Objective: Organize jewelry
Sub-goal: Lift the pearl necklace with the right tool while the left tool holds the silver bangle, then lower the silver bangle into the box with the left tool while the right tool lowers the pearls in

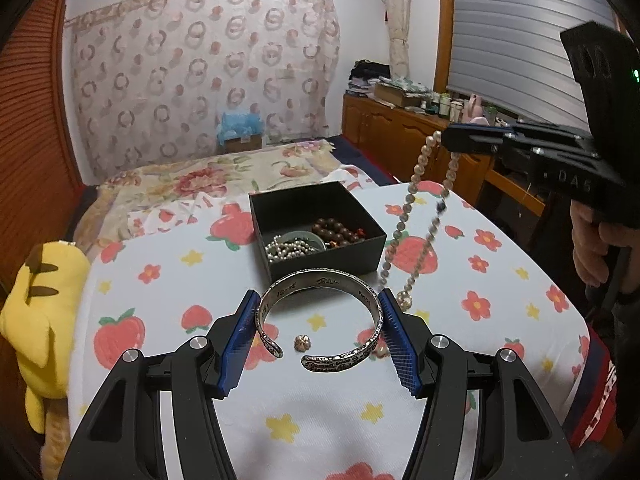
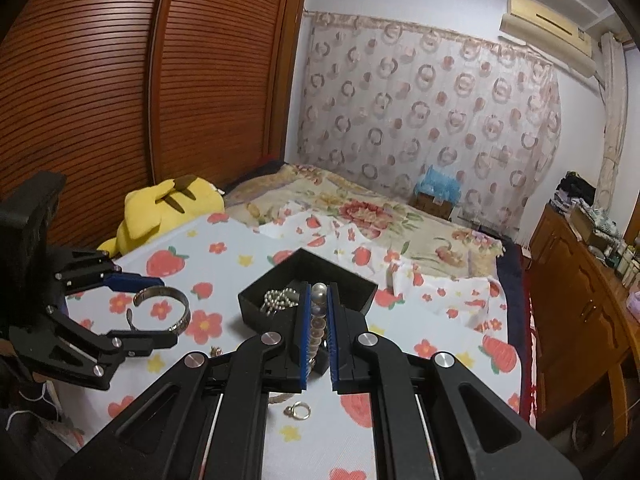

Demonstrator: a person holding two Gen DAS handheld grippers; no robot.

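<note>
Necklace of pearls pinched in nearly closed right gripper, loop hanging long axis vertical at 3 o'clock of box. Left gripper half open, pads clamping silver bangle, its gap toward camera, at 6 o'clock of box.

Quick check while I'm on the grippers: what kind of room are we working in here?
Most likely a home bedroom: a bed with a floral blanket, a louvred wooden wardrobe beside it, and a yellow plush toy at the bed's edge.
</note>
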